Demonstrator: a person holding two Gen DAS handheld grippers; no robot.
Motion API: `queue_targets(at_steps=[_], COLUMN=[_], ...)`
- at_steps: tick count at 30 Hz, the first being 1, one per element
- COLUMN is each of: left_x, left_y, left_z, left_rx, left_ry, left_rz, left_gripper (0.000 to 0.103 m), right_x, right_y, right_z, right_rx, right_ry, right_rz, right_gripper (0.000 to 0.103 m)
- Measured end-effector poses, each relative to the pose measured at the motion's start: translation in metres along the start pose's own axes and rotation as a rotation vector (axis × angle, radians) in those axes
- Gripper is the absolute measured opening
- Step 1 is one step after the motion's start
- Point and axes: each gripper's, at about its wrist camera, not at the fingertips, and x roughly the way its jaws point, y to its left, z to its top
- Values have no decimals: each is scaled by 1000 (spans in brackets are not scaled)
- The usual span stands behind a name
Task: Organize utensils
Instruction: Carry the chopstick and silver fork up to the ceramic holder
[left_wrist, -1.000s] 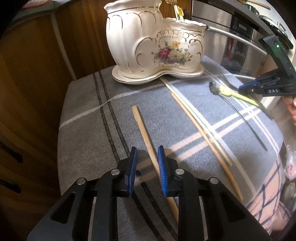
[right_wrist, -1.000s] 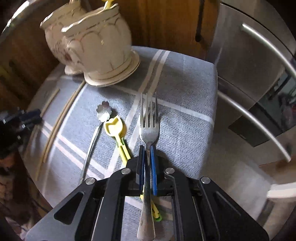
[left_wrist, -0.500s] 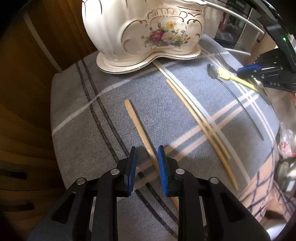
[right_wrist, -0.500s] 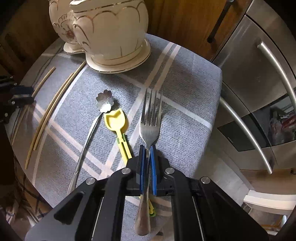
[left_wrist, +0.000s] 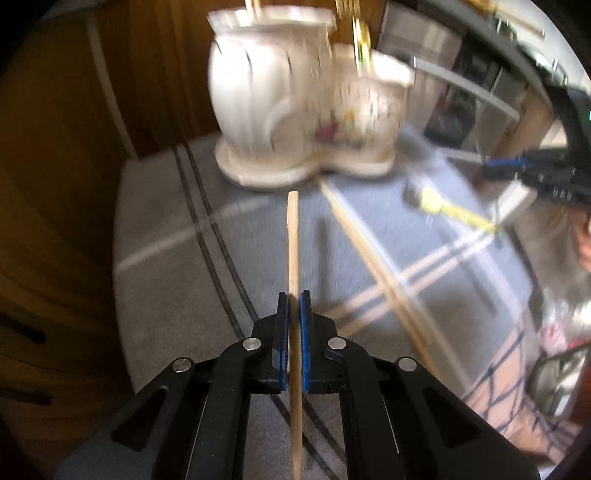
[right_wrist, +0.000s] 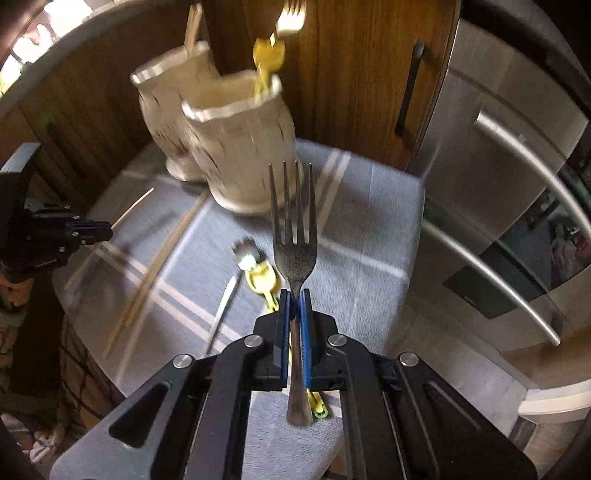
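Blue pads of the left gripper (left_wrist: 294, 295) just closed and now pinched on a thin pale wooden chopstick (left_wrist: 293, 240), held lengthwise between them, long axis running straight ahead along the fingers, far end aimed at the cream ceramic two-pot utensil holder with gold trim and flowers (left_wrist: 310, 107). Lifted clear of the grey cloth with white and dark stripes (left_wrist: 177, 266). Two more wooden chopsticks (left_wrist: 373, 258) lying side by side on the cloth to the right, slanting toward the holder's base.

Blue pads of the right gripper (right_wrist: 294, 293) pressed on the neck of a steel four-tined fork (right_wrist: 294, 236), tines forward toward the holder, handle trailing back between the fingers. Below, on the cloth: a yellow plastic utensil (right_wrist: 263, 277) and a flower-headed metal spoon (right_wrist: 246, 254), blurred.
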Motion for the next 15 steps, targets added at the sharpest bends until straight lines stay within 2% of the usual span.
queue_targets(at_steps=[8,15], left_x=[-80,-107], left_y=[1,2], left_z=[31,73], left_rx=[-37,-68], left_ry=[-308,-457], left_rz=[-8,14], left_gripper=[6,6], right_x=[-28,-60], right_y=[5,10], right_z=[21,55], right_rx=[1,22], right_ry=[-119,-241], right_rz=[25,63], right_gripper=[5,5])
